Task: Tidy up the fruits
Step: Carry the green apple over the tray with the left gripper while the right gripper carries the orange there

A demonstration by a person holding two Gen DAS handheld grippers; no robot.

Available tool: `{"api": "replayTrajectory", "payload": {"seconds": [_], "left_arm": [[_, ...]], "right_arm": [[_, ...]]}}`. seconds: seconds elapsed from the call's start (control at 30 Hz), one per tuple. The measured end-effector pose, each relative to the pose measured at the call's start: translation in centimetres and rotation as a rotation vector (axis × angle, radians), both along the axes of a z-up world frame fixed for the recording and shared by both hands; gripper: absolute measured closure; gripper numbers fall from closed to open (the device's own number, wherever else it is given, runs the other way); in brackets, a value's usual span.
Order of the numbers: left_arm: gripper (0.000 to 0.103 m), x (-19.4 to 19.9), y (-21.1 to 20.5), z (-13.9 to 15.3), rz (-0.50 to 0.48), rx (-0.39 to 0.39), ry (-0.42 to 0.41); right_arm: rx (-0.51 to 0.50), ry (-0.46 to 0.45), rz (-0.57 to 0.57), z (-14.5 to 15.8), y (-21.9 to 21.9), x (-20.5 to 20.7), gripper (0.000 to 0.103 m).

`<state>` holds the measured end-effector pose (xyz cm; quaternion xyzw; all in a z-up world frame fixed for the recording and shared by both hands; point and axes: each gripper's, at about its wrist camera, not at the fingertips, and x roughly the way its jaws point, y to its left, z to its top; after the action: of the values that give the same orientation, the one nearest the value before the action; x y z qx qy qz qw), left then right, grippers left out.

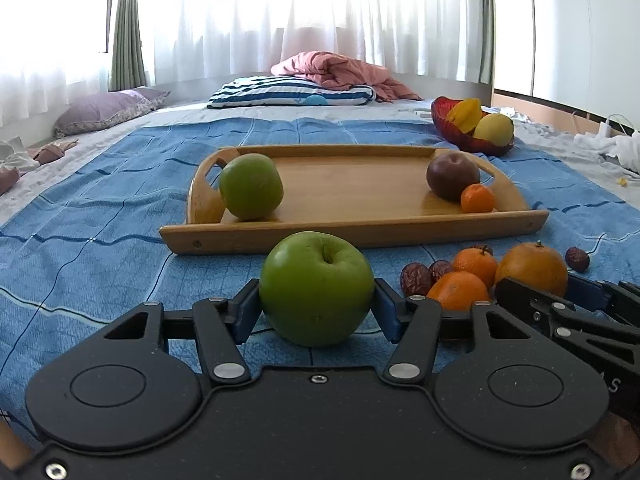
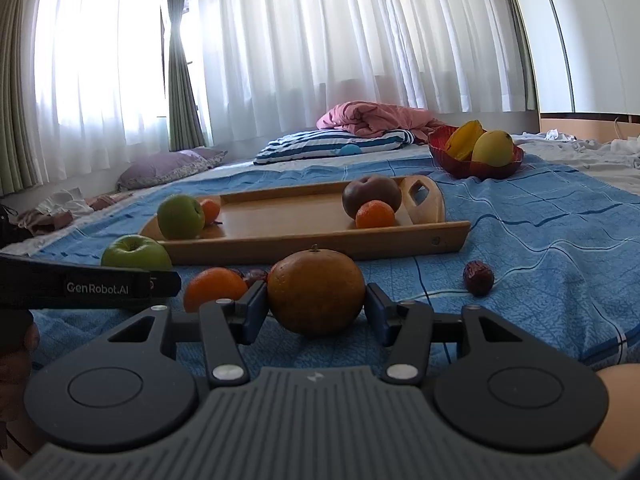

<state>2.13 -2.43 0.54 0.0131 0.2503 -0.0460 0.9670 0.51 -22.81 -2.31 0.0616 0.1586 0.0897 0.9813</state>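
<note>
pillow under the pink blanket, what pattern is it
Navy blue and white stripes, with a small light-blue whale on it; the pillow shows best in the left wrist view.

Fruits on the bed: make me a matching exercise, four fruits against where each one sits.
Fruits:
1. big orange
2. dark red apple
3. yellow mango
4. lone date

Places:
A. in the red bowl
B. on the blue cover, apart from the rest
C. between the right gripper jaws
D. on the wooden tray

Pairs: 1-C, 2-D, 3-A, 4-B
</note>
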Motion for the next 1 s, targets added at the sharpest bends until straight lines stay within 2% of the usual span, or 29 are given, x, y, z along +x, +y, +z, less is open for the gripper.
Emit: {"api": "replayTrajectory", "payload": {"seconds": [0.23, 0.5, 0.63, 0.8, 1.0], "left_arm": [[0.047, 0.3, 0.1, 1.9, -0.013, 0.022, -0.048], [0.047, 3.2, 1.6, 5.2, -0.025, -0.007, -0.063], [0.047, 5.3, 3.0, 7.3, -0.017, -0.04, -0.071], [0.047, 8.2, 4.3, 9.5, 0.011, -0.042, -0.115], [0.047, 13.2, 6.3, 10.9, 0.007, -0.115, -0.045]], "right_arm": [[0.048, -0.041, 0.009, 1.7, -0.5, 0.8, 0.047], [0.065, -0.059, -0.004, 4.6, -1.0, 4.0, 0.047], [0.113, -0.033, -0.011, 6.5, -1.9, 6.6, 0.047], [0.128, -0.001, -0.016, 8.7, -3.0, 10.3, 0.047], [0.172, 0.089, -0.027, 10.2, -4.5, 15.6, 0.048]]}}
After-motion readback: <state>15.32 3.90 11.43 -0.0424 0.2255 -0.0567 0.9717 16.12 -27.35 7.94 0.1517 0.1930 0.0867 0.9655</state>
